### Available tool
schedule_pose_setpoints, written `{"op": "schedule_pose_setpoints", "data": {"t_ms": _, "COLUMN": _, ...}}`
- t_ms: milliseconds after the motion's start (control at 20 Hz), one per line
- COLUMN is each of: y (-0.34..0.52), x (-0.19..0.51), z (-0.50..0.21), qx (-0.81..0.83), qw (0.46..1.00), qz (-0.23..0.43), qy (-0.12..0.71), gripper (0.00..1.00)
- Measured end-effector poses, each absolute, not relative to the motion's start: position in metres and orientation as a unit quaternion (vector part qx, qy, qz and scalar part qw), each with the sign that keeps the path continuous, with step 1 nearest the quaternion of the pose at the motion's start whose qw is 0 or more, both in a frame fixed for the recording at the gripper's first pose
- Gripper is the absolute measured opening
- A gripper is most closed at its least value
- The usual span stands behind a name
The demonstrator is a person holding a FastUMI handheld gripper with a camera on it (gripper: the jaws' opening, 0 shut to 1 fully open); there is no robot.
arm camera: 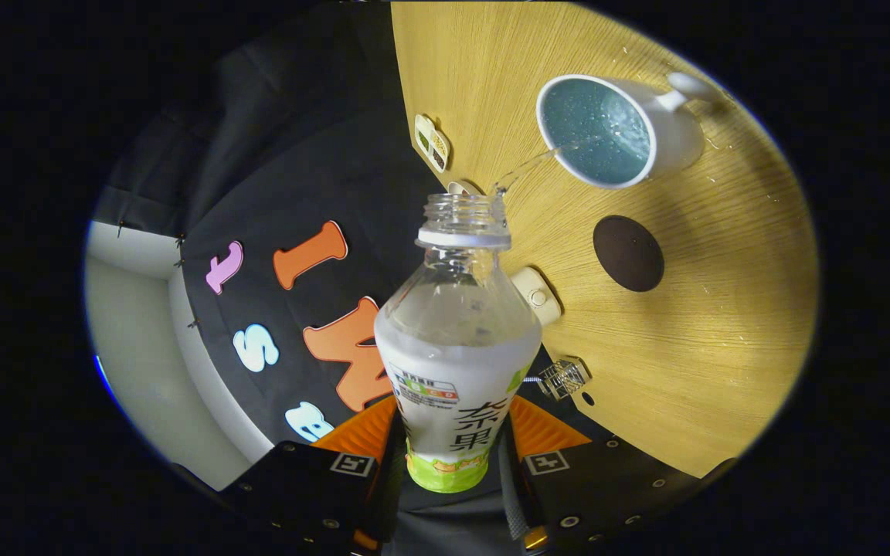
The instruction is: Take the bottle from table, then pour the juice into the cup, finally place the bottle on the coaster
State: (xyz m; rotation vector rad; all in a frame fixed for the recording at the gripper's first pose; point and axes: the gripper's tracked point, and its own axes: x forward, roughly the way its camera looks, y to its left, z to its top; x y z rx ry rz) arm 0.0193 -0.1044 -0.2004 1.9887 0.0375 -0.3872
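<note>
My gripper [451,440] is shut on a clear plastic bottle [456,340] with a white and green label, both fingers pressing on its labelled body. The bottle has no cap and is tipped over toward the wooden table [723,347]. A thin stream of clear liquid [530,164] runs from its mouth into a white cup [607,131] with a blue-green inside and a handle on its far side. A round dark brown coaster [628,252] lies on the table next to the cup, beyond the bottle's neck.
A small white round object [538,295] sits at the table's edge just behind the bottle. A small card with dark patches [432,142] lies near the same edge, farther on. A small clear wire-like piece [563,378] lies near my fingers. Water drops speckle the table.
</note>
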Motion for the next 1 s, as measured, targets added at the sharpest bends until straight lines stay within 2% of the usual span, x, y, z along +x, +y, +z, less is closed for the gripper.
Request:
{"op": "schedule_pose_setpoints", "data": {"t_ms": 400, "y": -0.113, "x": 0.02, "z": -0.189, "qx": 0.851, "qw": 0.5, "qz": -0.157, "qy": -0.007, "gripper": 0.56}}
{"op": "schedule_pose_setpoints", "data": {"t_ms": 1000, "y": -0.118, "x": 0.021, "z": -0.184, "qx": 0.856, "qw": 0.491, "qz": -0.159, "qy": -0.008, "gripper": 0.56}}
